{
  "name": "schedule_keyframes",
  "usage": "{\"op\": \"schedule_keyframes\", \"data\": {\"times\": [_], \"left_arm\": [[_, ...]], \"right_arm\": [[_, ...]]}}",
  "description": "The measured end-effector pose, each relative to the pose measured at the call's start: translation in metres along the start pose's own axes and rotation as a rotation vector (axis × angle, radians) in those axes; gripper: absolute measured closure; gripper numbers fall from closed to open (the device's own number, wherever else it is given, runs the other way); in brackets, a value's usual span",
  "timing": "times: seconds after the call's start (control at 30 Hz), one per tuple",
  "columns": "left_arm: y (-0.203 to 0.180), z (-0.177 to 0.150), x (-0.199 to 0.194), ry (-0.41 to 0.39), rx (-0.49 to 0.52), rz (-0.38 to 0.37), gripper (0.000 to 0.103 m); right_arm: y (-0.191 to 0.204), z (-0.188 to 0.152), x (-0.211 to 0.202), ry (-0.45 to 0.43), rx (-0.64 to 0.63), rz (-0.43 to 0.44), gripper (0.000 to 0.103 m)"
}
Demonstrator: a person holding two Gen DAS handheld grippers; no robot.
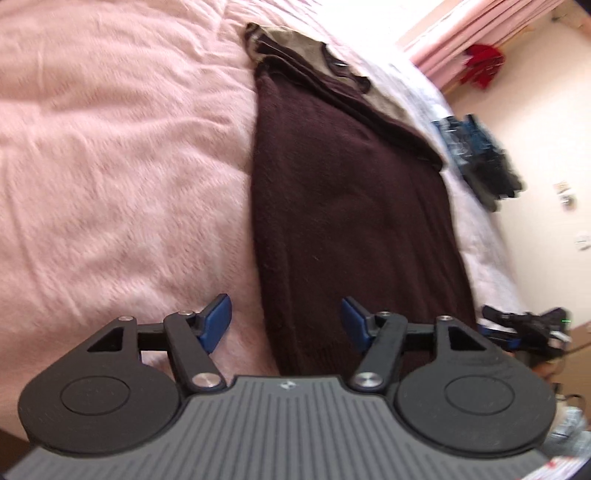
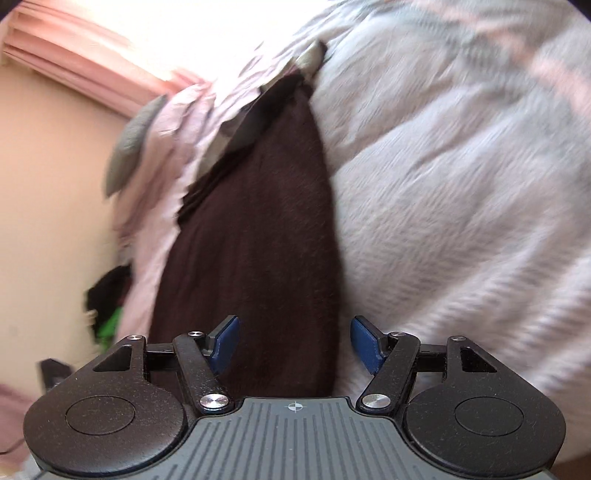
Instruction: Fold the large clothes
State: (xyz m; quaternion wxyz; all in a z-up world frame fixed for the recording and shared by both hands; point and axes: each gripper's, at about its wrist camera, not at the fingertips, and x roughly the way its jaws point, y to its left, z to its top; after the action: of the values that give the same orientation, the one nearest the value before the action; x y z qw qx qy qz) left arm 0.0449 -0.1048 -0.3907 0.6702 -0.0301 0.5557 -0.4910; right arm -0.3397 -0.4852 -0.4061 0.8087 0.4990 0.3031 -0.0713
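A dark brown knitted garment point(image 1: 347, 206) lies folded into a long narrow strip on the pink bed cover point(image 1: 110, 147), with a beige part showing at its far end point(image 1: 291, 40). My left gripper point(image 1: 286, 323) hangs open over the strip's near end, blue pads apart, nothing between them. In the right wrist view the same brown garment point(image 2: 258, 221) runs away from the camera. My right gripper point(image 2: 295, 343) stands open above its near end, its left pad over the cloth and its right pad over the pale cover point(image 2: 461, 203).
The bed edge runs along the right of the left wrist view, with a blurred blue and black device point(image 1: 476, 155) beyond it. Pink curtains point(image 1: 480, 33) and a red item point(image 1: 480, 66) stand by the wall. A grey object point(image 2: 133, 140) lies at the bed's edge in the right wrist view.
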Motion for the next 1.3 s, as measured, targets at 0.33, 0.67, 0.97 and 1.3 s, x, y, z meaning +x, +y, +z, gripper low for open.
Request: {"op": "schedule_keyframes", "data": {"times": [0.33,0.67,0.97,1.3], "left_arm": [[0.029,-0.002,0.016,-0.071,-0.11,-0.201,0.068],[0.023,-0.009,0.014,-0.105,-0.041,-0.152,0.099],[-0.001,-0.026,-0.038,-0.259,0.056,-0.148,0.1],[0.013,-0.115,-0.116,-0.33,0.001,-0.195,0.1]], "right_arm": [[-0.016,-0.018,-0.005,-0.038,0.051,0.07,0.056],[-0.013,-0.028,0.004,-0.051,0.083,0.069,0.101],[0.036,-0.055,-0.049,-0.203,0.016,0.094,0.102],[0.06,-0.154,-0.113,-0.237,-0.002,0.145,0.102]]}}
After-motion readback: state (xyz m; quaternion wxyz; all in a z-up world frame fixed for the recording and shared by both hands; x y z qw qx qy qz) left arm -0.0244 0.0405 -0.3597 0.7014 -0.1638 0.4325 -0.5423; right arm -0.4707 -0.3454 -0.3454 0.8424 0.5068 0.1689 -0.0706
